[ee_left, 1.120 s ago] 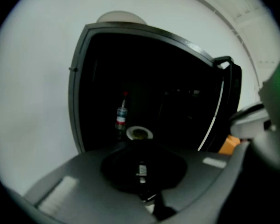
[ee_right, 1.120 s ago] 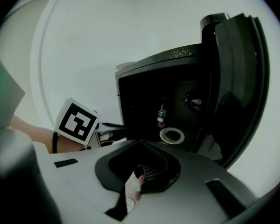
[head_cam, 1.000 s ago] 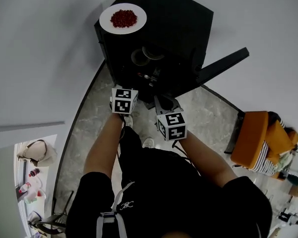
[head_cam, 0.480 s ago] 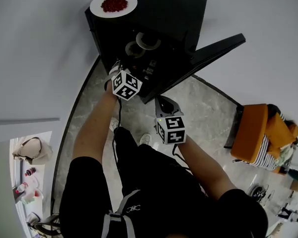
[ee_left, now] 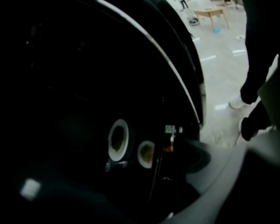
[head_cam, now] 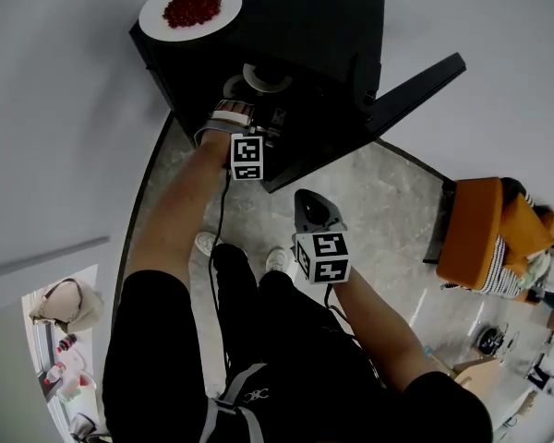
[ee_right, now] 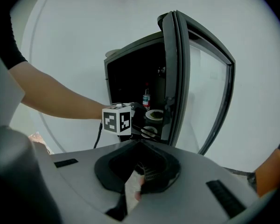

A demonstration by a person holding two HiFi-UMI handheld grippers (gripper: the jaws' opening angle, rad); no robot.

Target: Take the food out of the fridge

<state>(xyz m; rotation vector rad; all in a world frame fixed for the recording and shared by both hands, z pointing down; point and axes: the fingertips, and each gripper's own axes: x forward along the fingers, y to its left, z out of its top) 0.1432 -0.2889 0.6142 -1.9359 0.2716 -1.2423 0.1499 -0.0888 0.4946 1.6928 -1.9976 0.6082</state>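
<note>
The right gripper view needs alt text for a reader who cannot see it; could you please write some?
The left gripper, whose jaws have just been opening with nothing between them, reaches into a black fridge whose door stands open, towards two dishes of food near a bottle. In front, the right gripper is shut and empty.

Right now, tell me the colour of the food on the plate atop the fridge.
Dark red food; the head view shows it best.
</note>
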